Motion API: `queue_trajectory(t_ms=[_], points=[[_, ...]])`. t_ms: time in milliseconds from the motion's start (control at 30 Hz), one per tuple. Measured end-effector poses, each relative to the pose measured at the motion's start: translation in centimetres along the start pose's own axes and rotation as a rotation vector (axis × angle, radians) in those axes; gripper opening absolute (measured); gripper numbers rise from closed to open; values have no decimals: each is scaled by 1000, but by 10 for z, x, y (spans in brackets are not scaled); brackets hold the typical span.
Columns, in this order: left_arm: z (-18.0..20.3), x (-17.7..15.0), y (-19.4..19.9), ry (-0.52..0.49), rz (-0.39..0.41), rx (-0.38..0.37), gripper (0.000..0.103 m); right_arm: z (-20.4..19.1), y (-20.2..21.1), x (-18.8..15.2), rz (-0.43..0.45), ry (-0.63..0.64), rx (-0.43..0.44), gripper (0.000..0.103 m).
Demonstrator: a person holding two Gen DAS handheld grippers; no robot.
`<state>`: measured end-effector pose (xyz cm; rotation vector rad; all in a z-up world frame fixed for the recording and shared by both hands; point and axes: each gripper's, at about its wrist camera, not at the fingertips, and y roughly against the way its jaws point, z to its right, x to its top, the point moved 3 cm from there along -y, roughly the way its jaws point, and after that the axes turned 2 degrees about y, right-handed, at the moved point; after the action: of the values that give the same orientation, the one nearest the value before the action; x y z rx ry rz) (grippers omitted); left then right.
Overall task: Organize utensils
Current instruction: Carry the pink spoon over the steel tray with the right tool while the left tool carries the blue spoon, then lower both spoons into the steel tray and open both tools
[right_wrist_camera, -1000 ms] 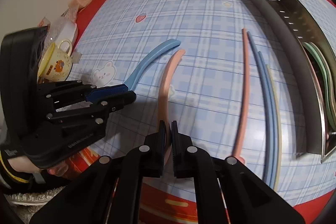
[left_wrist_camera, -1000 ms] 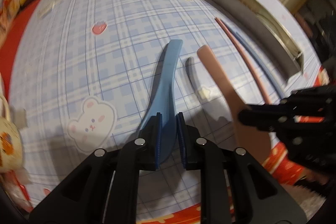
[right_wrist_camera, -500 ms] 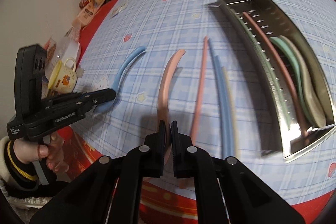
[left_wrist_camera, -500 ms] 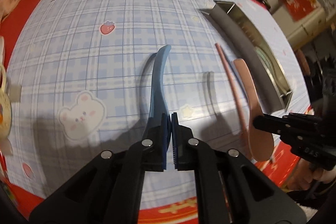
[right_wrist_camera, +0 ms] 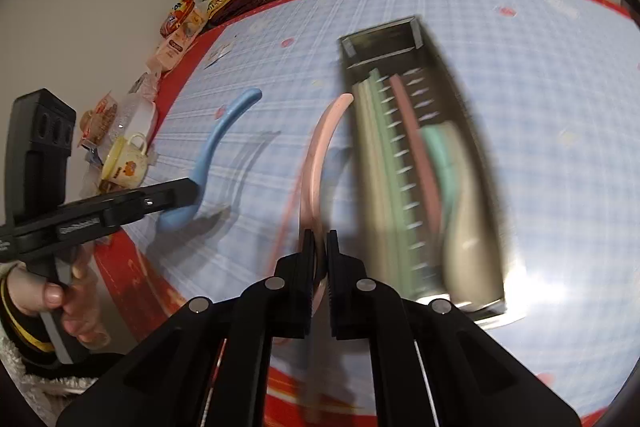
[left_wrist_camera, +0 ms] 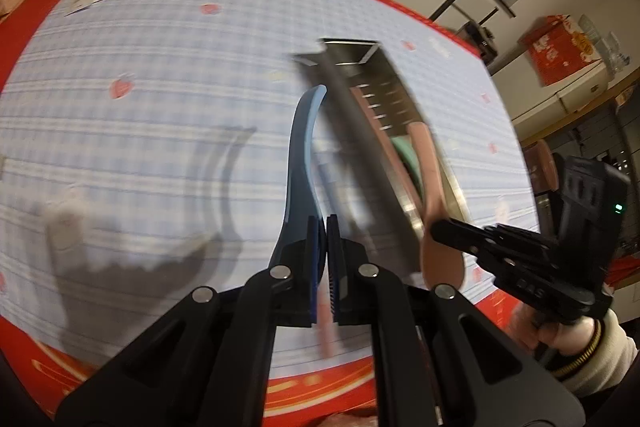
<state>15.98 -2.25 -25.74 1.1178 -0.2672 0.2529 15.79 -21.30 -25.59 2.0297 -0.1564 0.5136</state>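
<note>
No legible text anywhere: only blurred, unreadable markings on the snack packets (right_wrist_camera: 188, 23) and gripper bodies.

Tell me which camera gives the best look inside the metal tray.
The right wrist view: it looks down into the metal tray, showing its slotted floor with green, pink and beige utensils lying lengthwise, though blurred. The left wrist view sees the tray at a slant, partly behind the pink spoon.

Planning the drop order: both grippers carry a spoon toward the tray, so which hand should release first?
Right, probably. The right gripper holds the pink spoon right beside the metal tray; the left gripper with the blue spoon sits farther out.
</note>
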Motion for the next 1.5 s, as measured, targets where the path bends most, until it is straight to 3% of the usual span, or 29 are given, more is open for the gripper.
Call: queue_trajectory(t_ms=[267,700,800,967,1100,1433,1500], points=[[57,5,-27,94,12,-62,8,58,9,19,-70,126,-59,6],[85,-11,-51,221,14,-66,8,67,-11,21,-132,254,-72,7],[87,-11,-54,238,11,-58,8,67,-5,24,-110,250,-70,8],[96,-10,-65,242,-11,-46,8,75,28,34,-18,215,-69,25],[104,-8,-82,261,-45,-38,8,93,52,35,46,135,-69,32],[114,0,-110,259,-76,5,9,132,70,8,52,-8,-77,39],[116,3,-106,239,-61,0,28,134,71,4,50,-21,-76,42]])
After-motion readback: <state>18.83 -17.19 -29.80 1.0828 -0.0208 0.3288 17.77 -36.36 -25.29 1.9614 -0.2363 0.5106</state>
